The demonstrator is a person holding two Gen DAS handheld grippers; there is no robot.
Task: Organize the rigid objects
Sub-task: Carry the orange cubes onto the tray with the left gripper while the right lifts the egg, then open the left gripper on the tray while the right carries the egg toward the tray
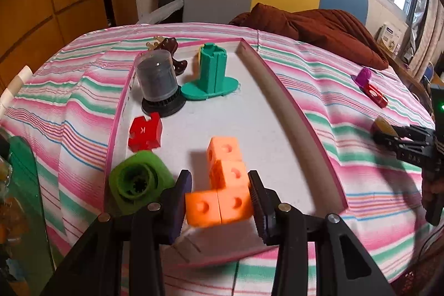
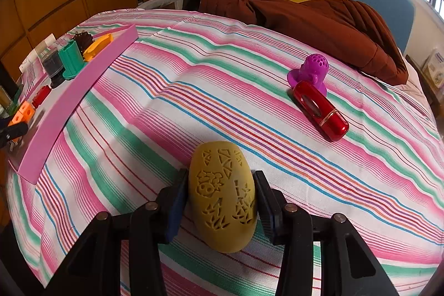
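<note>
The orange block piece (image 1: 222, 179), four cubes joined in an L, lies in the near part of the pink-rimmed tray (image 1: 288, 113). Its long arm runs away from the left gripper (image 1: 220, 194) toward the tray's far end, and its short foot lies crosswise between the fingers. The right finger (image 1: 256, 196) touches the foot's end cube; the left finger (image 1: 180, 193) sits just beside the other end, and whether it still presses cannot be told. The jaws are narrowly apart, about the foot's width. The gripper points steeply down into the tray.

Just left of the left finger sits a green ring-shaped part (image 1: 137, 179); beyond it are a red puzzle-shaped piece (image 1: 145, 133), a dark capped cylinder (image 1: 156, 79) and a teal post on an oval base (image 1: 212, 72).

Further right, the right gripper (image 2: 220, 199) is clamped on a mustard egg-shaped object (image 2: 222, 196) with carved patterns. Its long axis runs along the fingers, the narrower end pointing forward and away. Both fingers (image 2: 177, 199) press its flanks, the jaws a modest way open, filled by the egg. This gripper also tilts steeply down over the striped cloth (image 2: 194, 101).

Ahead and to the right of its fingers, well apart, a red capsule-shaped case (image 2: 319, 110) lies on the cloth, touching a purple perforated dome piece (image 2: 313, 68) at its far end.
</note>
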